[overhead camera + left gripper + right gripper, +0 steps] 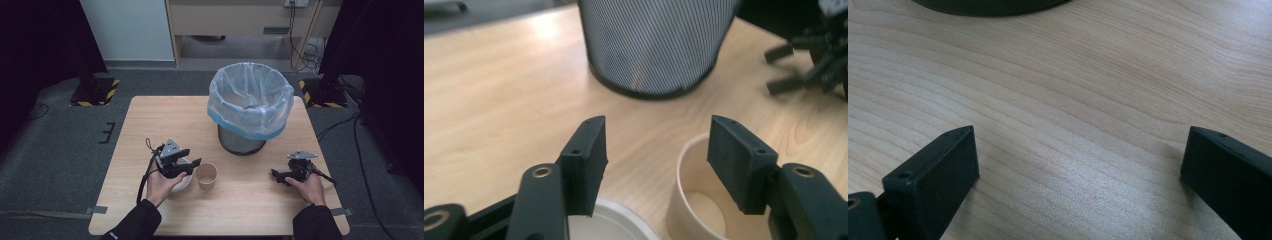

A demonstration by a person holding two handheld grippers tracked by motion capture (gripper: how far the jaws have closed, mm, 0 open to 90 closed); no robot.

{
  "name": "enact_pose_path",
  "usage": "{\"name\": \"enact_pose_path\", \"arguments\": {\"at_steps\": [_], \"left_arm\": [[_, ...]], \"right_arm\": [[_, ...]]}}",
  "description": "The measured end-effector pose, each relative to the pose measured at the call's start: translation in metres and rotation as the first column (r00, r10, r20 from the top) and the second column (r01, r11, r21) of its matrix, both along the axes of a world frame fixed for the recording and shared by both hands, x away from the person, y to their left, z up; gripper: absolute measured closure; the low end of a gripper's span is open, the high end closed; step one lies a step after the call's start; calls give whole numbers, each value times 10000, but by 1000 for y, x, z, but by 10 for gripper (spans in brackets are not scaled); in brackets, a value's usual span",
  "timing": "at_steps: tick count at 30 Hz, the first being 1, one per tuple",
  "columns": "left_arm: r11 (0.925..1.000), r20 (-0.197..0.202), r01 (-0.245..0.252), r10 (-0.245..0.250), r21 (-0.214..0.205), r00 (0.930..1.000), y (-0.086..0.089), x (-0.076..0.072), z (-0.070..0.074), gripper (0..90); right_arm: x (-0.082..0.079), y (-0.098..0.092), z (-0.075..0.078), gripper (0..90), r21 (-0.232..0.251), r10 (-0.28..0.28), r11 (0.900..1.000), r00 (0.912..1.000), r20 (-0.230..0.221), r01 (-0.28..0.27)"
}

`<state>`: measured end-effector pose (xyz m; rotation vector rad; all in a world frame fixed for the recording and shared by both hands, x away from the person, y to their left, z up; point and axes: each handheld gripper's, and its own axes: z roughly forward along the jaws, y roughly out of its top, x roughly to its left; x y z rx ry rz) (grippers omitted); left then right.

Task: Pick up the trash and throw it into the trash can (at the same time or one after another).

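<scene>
We see a table of pale wood with fine brown grain lines. On it stands a bin of dark mesh, which in the left gripper view looks like thin black and white stripes. Its liner bag is translucent white with a light blue band along the lower edge. The paper cup is tan outside and cream inside, and the bowl beside it is white. The left gripper and the right gripper are black, each with a grey plate on top. Both sleeves are black. The floor is dark grey, with yellow and black hazard stripes on it.
</scene>
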<state>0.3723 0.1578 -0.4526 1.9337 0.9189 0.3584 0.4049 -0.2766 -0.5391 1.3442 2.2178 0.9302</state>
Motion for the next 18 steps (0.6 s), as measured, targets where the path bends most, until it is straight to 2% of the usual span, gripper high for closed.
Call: {"name": "enact_pose_path", "arguments": {"at_steps": [3,4,5,6,7,18], "left_arm": [[9998,-396,173,-171,54,9991,-4,1,-7,443],[9998,-396,173,-171,54,9991,-4,1,-7,449],[9995,-613,250,-240,167,9978,-6,2,-10,461],[9995,-613,250,-240,167,9978,-6,2,-10,473],[9988,-802,339,-309,359,9963,-8,3,-12,490],[9960,-1499,470,-351,766,9881,-14,5,-19,680]], "right_arm": [[0,0,0,22,-1,-1,10000,10000,4,1],[0,0,0,22,0,4,10000,10000,3,-4],[0,0,0,22,7,-9,10000,10000,8,9],[0,0,0,22,7,-9,10000,10000,8,9],[0,0,0,22,11,-12,10000,10000,3,12],[0,0,0,22,-2,3,10000,10000,1,-3]]}}
